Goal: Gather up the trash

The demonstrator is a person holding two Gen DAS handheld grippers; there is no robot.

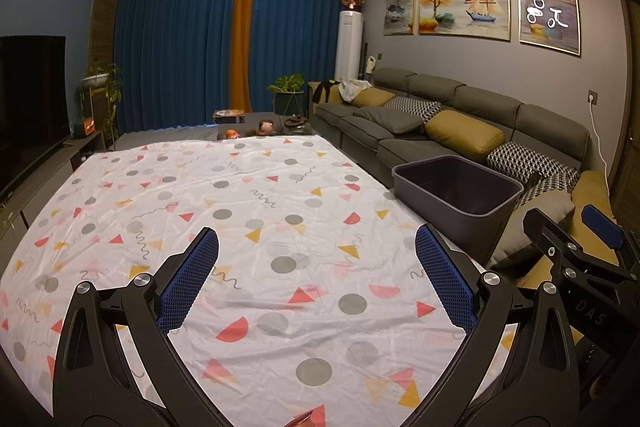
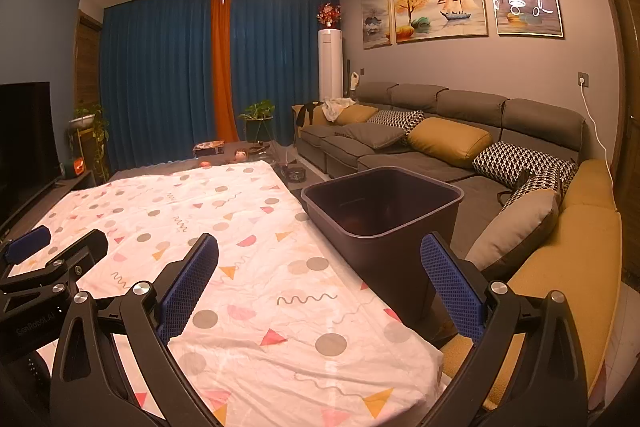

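Left gripper [image 1: 316, 279] & right gripper [image 2: 320, 287] gape wide, empty, lower frame. No trash seen on cloth [image 1: 256, 195]. Bin [image 2: 384, 215] mid-right looks stiff, light; grab its rim.

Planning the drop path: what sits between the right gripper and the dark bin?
Only bare patterned white tablecloth. In the right wrist view, nothing lies between the open right gripper and the dark rectangular plastic bin standing beside the table's right edge.

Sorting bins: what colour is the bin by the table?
Dark grey bin, seen best in the right wrist view.
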